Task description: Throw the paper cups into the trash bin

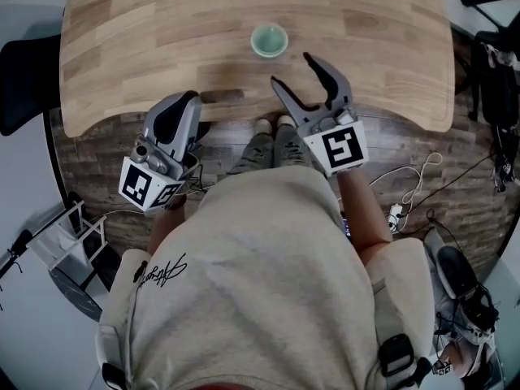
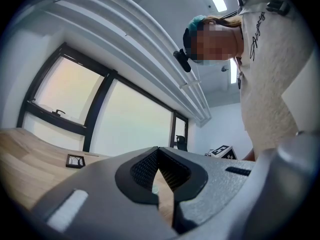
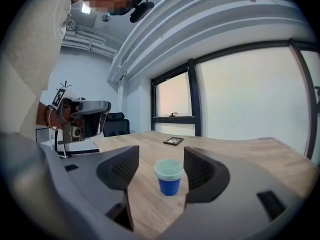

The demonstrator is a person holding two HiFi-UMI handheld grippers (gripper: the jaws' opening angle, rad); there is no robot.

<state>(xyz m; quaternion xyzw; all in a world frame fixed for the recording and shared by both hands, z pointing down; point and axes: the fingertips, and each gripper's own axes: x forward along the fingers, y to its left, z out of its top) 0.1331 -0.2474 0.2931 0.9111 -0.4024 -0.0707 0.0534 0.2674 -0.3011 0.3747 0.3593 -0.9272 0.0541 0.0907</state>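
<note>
A small blue paper cup with a pale green top [image 1: 269, 40] stands upright on the wooden table [image 1: 146, 31], near its front edge. My right gripper [image 1: 291, 67] hovers just short of the cup, open, with nothing between its fingers. In the right gripper view the cup [image 3: 169, 176] stands on the table beyond the jaws' gap, apart from both pads, and my right gripper [image 3: 161, 156] points at it. My left gripper [image 1: 188, 97] is at the table's front edge, left of the cup, and is shut on nothing. In the left gripper view its tips [image 2: 158, 151] meet.
A small black picture frame [image 3: 173, 141] lies farther back on the table. A dark office chair [image 3: 115, 118] stands beyond the table's end, and another dark seat [image 1: 24, 84] is at the left. White cables [image 1: 410, 189] lie on the floor to the right.
</note>
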